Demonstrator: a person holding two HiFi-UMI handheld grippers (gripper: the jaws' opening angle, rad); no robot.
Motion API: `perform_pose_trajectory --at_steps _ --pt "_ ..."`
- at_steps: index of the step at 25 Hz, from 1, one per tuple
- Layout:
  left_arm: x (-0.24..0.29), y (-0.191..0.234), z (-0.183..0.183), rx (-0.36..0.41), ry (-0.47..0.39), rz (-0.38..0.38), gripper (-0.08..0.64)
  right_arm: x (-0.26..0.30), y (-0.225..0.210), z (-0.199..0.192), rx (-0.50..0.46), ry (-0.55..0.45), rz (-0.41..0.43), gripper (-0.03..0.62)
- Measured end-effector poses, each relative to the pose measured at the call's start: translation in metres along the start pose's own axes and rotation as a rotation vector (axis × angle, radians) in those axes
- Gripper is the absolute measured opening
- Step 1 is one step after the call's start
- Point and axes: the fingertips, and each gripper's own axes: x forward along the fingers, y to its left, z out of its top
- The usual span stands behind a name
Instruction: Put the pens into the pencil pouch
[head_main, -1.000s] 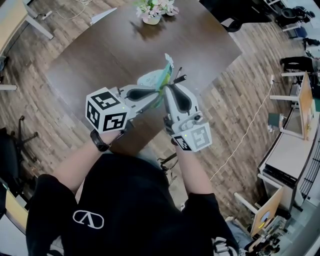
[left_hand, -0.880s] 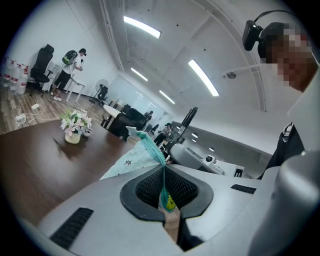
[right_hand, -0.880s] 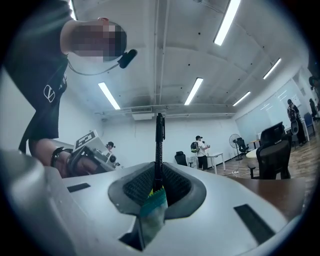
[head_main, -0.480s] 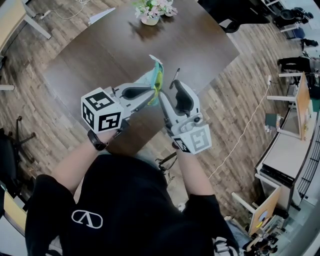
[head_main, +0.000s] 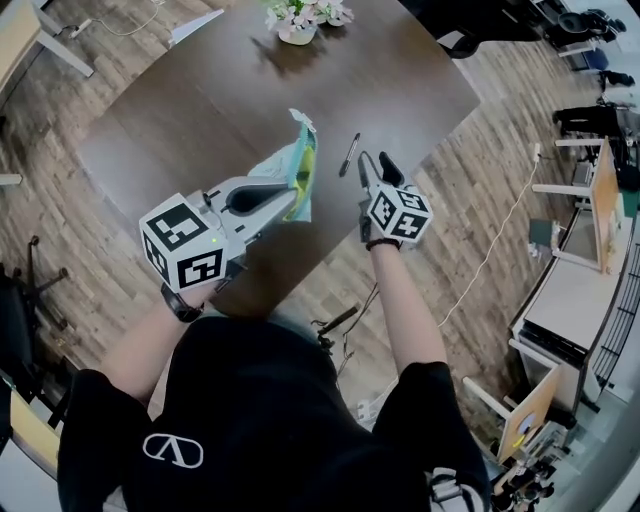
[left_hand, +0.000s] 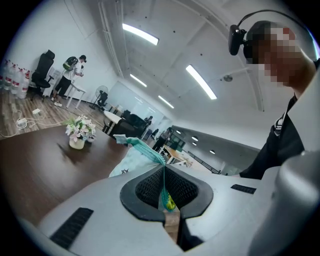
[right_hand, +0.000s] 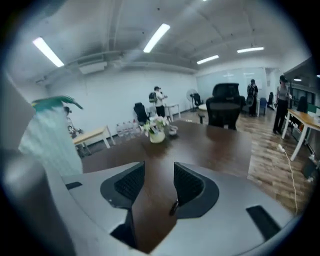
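- My left claw (head_main: 283, 200) is clamped tight on the pencil pouch (head_main: 297, 170). The two pads are pressed together with only the fabric pinched between them.
- The pouch sticks out past that claw's tips, standing on edge. Its teal zip (left_hand: 141, 147) runs along the top, away from the pinch.
- A yellow-green patch of the pouch shows low in the pinch, right at the pads.
- I cannot tell whether the pouch's far end touches the worktop (head_main: 200, 110).
- My right claw (right_hand: 159, 175) stands with its jaws wide apart; they have just been opening. Between the pads I see only bare brown worktop, and nothing is gripped.
- A small dark bit sits at the inner lower edge of one of the right claw's pads, too small for me to say what it is.
- One pen (head_main: 349, 155) lies flat on the worktop just ahead of my right claw's tips, a little toward my left claw. It is outside the pouch and apart from it.
- The right claw is tilted down toward the worktop, with its marker cube (head_main: 400, 213) behind the tips, over the worktop's near edge.
- Well beyond both claws, at the far side of the worktop, stands a pot of flowers (head_main: 298, 20).
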Motion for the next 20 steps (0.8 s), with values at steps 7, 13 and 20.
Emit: perform_pose_trajectory --at_steps 7,13,20 --pt "-0.013 0.004 -0.006 -0.031 -0.018 0.019 0.011 0.096 -0.046 -0.111 0.182 0.482 -0.061 0.175" --pt "-0.022 0.008 -0.012 -0.043 -0.028 0.047 0.011 0.123 -0.059 -0.146 0.224 0.646 -0.111 0.165" --pt "-0.019 0.004 -0.022 -0.048 -0.030 0.060 0.011 0.135 -0.070 -0.158 0.218 0.747 -0.155 0.099"
